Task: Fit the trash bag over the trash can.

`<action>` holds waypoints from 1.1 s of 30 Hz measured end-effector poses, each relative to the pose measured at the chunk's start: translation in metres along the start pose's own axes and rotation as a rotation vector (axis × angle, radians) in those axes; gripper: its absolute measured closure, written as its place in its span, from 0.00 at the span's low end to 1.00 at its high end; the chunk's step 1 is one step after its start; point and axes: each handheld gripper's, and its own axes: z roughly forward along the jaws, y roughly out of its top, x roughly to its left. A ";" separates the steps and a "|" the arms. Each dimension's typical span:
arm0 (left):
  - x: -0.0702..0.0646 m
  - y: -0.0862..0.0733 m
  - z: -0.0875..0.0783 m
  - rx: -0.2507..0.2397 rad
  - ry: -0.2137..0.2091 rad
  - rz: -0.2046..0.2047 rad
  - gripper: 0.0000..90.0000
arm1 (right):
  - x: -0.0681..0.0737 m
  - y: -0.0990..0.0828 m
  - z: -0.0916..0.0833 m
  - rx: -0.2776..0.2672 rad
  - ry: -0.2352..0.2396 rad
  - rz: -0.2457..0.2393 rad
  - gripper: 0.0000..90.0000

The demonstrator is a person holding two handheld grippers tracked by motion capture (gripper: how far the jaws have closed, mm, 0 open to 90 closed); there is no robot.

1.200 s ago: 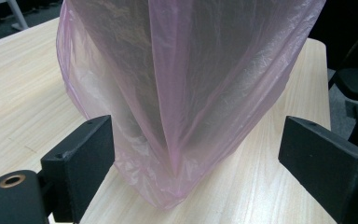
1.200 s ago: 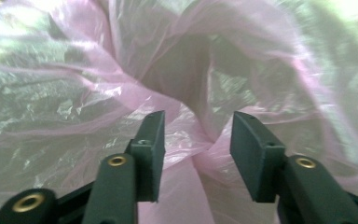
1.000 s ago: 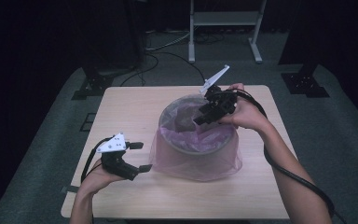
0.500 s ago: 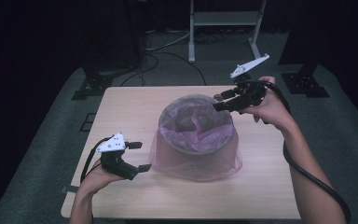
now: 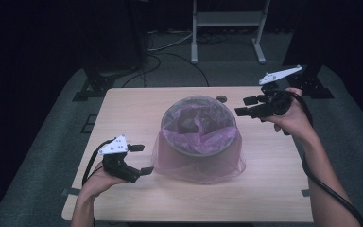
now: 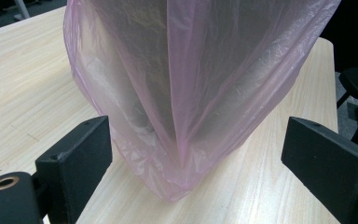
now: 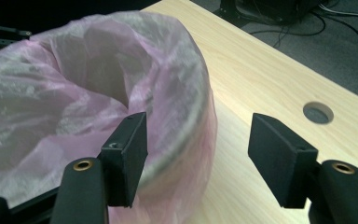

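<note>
A round grey bin (image 5: 199, 142) stands mid-table, lined with a thin pink bag (image 5: 189, 163) whose skirt drapes over the rim down to the tabletop. My left gripper (image 5: 142, 159) rests low at the bin's left, open. In the left gripper view its jaws (image 6: 198, 135) stand wide with a fold of the pink bag (image 6: 186, 93) hanging between them, untouched. My right gripper (image 5: 246, 106) hovers off the bin's right rim, open; its jaws have just been opening and hold nothing. In the right gripper view the gripper (image 7: 200, 133) sits beside the bagged rim (image 7: 186, 93).
The wooden table (image 5: 274, 189) has a small round cable hole (image 5: 221, 99) behind the bin. A metal stand (image 5: 227, 19) and cables lie on the floor beyond the far edge. Black stand bases (image 5: 92, 87) flank the table's far corners.
My right gripper has drawn away from above the bin's far rim to the right, clear of the bag, its jaws a little wider. The left gripper has stayed put.
</note>
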 end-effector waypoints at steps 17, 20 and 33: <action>0.002 -0.011 -0.004 0.027 0.033 -0.035 0.08 | -0.017 -0.057 -0.010 -0.040 -0.029 0.076 0.41; 0.003 -0.014 -0.006 0.029 0.044 -0.045 0.08 | -0.017 -0.069 -0.009 -0.046 -0.035 0.080 0.41; 0.003 -0.021 -0.008 0.039 0.057 -0.055 0.08 | -0.014 -0.117 0.000 -0.050 -0.028 0.110 0.41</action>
